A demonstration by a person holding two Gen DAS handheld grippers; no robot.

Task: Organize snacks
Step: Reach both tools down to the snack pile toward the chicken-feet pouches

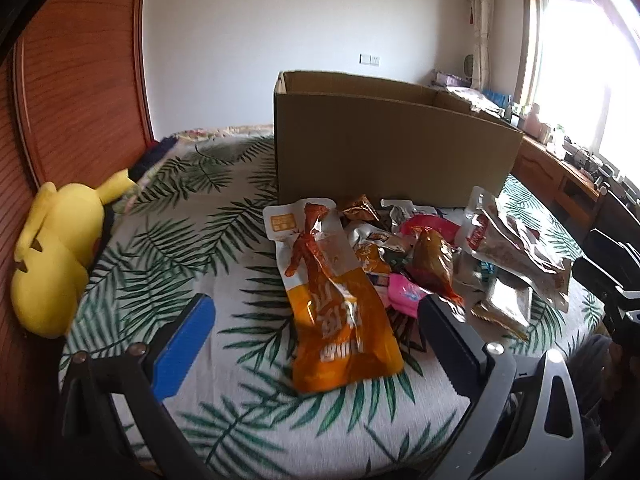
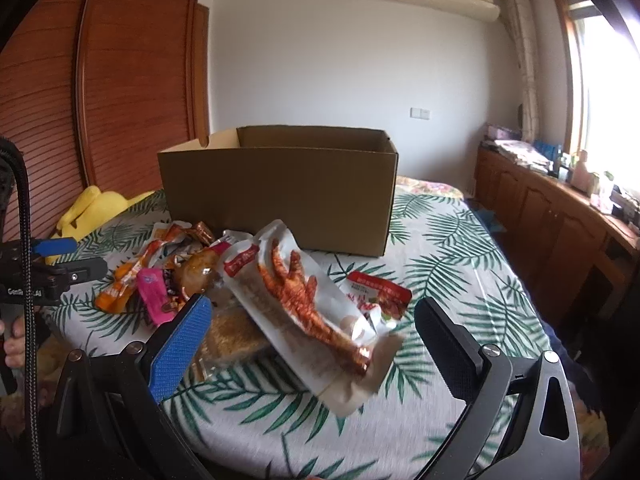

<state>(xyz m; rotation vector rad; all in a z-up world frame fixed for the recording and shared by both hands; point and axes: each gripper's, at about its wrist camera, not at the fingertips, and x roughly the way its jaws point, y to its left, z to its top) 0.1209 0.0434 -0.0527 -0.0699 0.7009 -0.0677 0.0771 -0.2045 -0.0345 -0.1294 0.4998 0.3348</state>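
Observation:
A heap of snack packets lies on the leaf-print bedspread (image 1: 224, 216) in front of an open cardboard box (image 1: 392, 152) (image 2: 280, 192). A long orange packet (image 1: 340, 320) rests flat between the spread fingers of my left gripper (image 1: 316, 300), which is open and holds nothing. A white chicken-foot packet (image 2: 304, 300) lies tilted on the heap between the fingers of my right gripper (image 2: 312, 302), also open. A brown drumstick packet (image 1: 432, 264) (image 2: 200, 276) and a pink packet (image 1: 404, 296) (image 2: 154, 292) sit in the pile. A small red-and-white packet (image 2: 376, 292) lies to its right.
A yellow plush toy (image 1: 52, 256) (image 2: 92, 208) lies at the bed's left edge against a wooden wardrobe (image 2: 132, 80). A low wooden cabinet (image 2: 560, 232) with clutter runs under the window on the right. The left gripper (image 2: 76, 258) shows at the right view's left edge, above a hand (image 2: 12, 344).

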